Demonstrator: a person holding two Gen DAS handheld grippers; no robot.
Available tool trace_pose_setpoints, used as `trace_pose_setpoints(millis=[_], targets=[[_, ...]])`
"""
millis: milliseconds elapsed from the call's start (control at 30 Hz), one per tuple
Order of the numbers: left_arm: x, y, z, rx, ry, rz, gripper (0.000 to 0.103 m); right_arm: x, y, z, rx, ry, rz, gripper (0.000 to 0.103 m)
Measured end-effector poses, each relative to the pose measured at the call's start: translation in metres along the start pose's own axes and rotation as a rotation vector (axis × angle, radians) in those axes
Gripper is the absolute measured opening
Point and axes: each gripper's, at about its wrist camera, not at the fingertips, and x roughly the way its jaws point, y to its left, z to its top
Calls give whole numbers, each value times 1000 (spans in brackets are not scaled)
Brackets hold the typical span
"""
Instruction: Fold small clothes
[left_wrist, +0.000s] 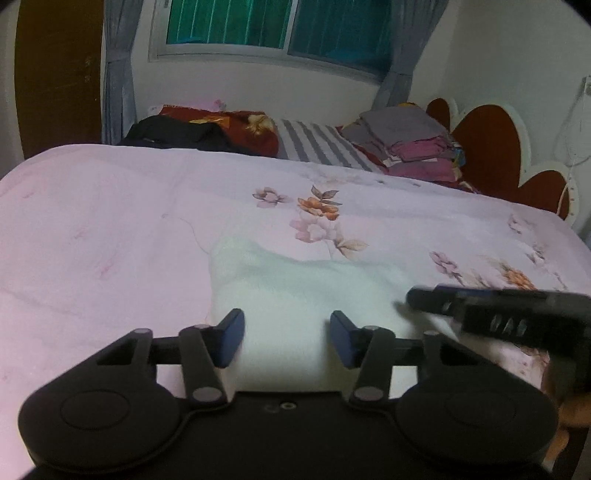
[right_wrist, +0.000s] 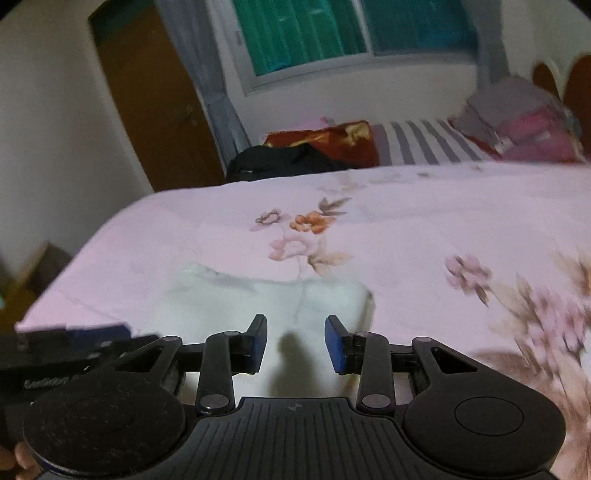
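Observation:
A small white garment (left_wrist: 295, 291) lies flat on the pink floral bedspread (left_wrist: 110, 221), close in front of both grippers. My left gripper (left_wrist: 287, 338) is open and empty over its near edge. My right gripper (right_wrist: 295, 343) is open and empty over the garment (right_wrist: 258, 299) too; it shows blurred at the right of the left wrist view (left_wrist: 498, 306). The left gripper shows at the left edge of the right wrist view (right_wrist: 74, 343).
At the far end of the bed lie a black garment (left_wrist: 177, 134), a red patterned pillow (left_wrist: 240, 125), a grey striped sheet (left_wrist: 317, 144) and a stack of folded clothes (left_wrist: 410, 144). A brown headboard (left_wrist: 495, 147) is at the right, a wooden door (right_wrist: 155, 99) at the left.

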Motion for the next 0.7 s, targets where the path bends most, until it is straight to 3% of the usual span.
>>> trace_pose_setpoints(millis=[200, 333, 400, 500, 700], targets=[[31, 9, 2, -37, 46, 29, 50, 53, -8, -15, -37, 75, -96, 35], [17, 2, 1, -12, 38, 43, 49, 65, -17, -18, -12, 79, -113, 35], [3, 2, -3, 4, 31, 39, 49, 54, -15, -16, -14, 75, -123, 35], [-16, 2, -19, 31, 37, 26, 49, 18, -9, -15, 1, 35, -65, 35], [-41, -4, -64, 53, 89, -5, 49, -33, 1, -51, -11, 62, -35, 35]])
